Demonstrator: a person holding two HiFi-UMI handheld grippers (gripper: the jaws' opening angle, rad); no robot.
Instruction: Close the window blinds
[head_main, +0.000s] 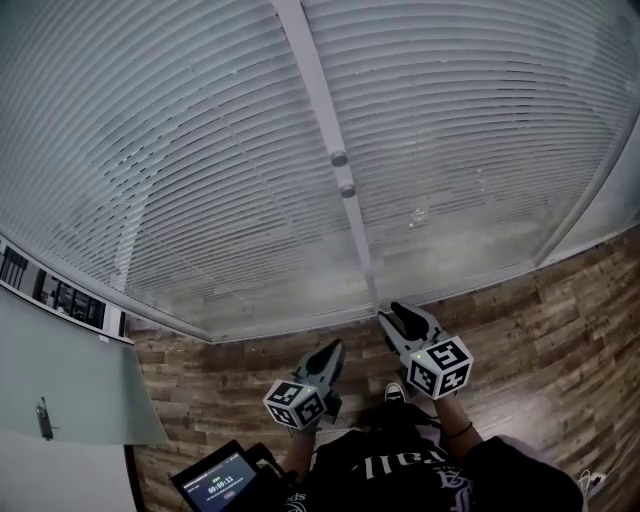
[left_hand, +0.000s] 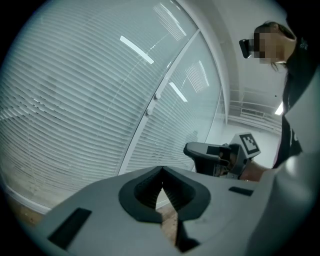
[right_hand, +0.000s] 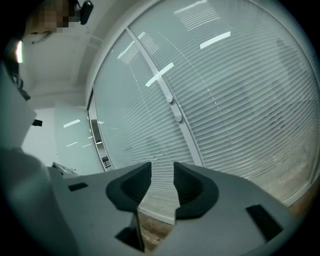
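Observation:
White slatted blinds (head_main: 200, 170) hang over both window panes, on either side of a white centre post (head_main: 322, 110) that carries two round knobs (head_main: 342, 172). The slats reach down to the sill. My left gripper (head_main: 331, 348) is shut and holds nothing; it sits low above the floor, short of the blinds. To its right my right gripper (head_main: 396, 312) stands open and empty, its tips near the foot of the post. In the left gripper view the shut tips (left_hand: 161, 169) face the blinds (left_hand: 75, 110). In the right gripper view the open tips (right_hand: 162, 168) frame the slats (right_hand: 240, 100).
Wood-plank floor (head_main: 560, 330) runs below the sill. A frosted glass panel (head_main: 70, 380) stands at the left. A small screen device (head_main: 215, 485) sits low at the person's front. The right gripper (left_hand: 192, 149) also shows in the left gripper view.

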